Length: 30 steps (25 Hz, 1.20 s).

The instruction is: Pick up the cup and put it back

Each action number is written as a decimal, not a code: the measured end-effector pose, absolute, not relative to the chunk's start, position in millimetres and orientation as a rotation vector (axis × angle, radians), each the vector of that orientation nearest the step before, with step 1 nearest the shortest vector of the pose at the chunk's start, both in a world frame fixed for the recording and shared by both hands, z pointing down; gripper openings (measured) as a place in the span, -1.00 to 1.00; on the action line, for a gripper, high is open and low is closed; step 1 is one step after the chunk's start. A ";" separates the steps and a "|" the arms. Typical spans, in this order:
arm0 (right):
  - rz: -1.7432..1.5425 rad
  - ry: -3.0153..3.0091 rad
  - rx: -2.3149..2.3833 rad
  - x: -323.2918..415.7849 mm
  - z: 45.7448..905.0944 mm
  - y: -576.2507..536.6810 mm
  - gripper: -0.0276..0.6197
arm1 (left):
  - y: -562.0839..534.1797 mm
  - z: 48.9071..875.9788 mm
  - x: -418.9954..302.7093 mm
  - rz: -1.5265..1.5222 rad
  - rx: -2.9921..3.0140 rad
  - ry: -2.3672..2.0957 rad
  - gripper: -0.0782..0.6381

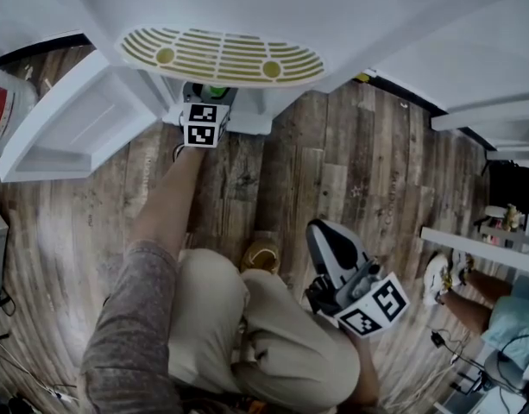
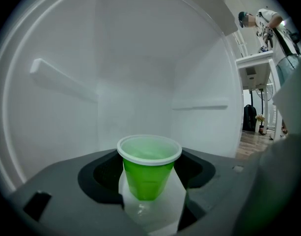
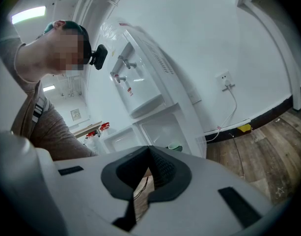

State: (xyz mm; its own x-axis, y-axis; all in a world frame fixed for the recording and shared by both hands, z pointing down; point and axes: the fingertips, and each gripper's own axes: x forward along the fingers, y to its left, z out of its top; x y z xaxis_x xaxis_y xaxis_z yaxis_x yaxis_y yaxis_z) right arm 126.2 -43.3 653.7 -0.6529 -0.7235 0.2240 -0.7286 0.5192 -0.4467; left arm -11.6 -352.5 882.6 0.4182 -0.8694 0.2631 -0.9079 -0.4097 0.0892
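Wood-plank floor (image 1: 350, 171), yellow slotted grille (image 1: 221, 56), black bag (image 1: 516, 186), wall socket (image 3: 226, 79) with trailing cord (image 3: 232, 113)

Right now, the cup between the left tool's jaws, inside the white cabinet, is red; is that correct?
Not quite: the left gripper view shows the cup between the jaws of the left tool, inside the white cabinet, is green, not red.

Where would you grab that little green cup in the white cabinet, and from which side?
Probably grip the green cup across its side wall just under the rim, coming in level through the open front of the white cabinet. The cup stands upright and narrows downward, so the wider rim guards against slipping, and the cabinet's walls close off the other sides.
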 end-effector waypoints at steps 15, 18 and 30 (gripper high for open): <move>0.793 -2.718 1.316 125.9 656.5 -43.4 -0.91 | -332.3 890.7 -7.1 0.311 2.416 -1.506 0.21; 0.786 -2.706 1.322 125.6 658.4 -44.1 -0.91 | -318.2 890.7 -9.5 0.305 2.408 -1.485 0.21; 0.740 -2.655 1.428 130.5 656.2 -55.2 -0.91 | -236.5 846.2 -38.4 0.261 2.442 -1.291 0.21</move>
